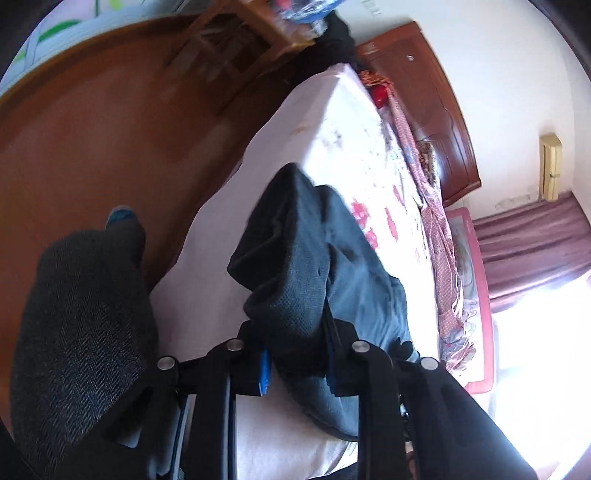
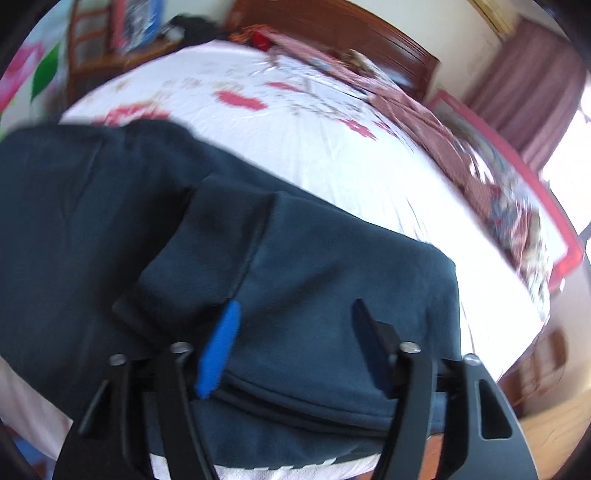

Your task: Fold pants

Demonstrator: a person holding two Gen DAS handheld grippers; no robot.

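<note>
A flower-print bed point(image 2: 314, 122) with wooden headboard point(image 1: 436, 107) stands on reddish floor point(image 1: 92, 140) near a sunlit curtain point(image 1: 532, 240).

My left camera looks down close along the bed's point(image 1: 343, 122) edge; my right faces across it. Both share the pants point(image 2: 110, 206), headboard point(image 1: 436, 99) and curtain point(image 2: 532, 88).

From my left wrist view, the bunched pants point(image 1: 295, 266) bury the left gripper point(image 1: 297, 363), so I can't see its fingertips. In my right wrist view everything is motion-blurred. The pants point(image 2: 314, 295) run past the left edge, and the clutter near the headboard point(image 2: 332, 26) is unreadable.
</note>
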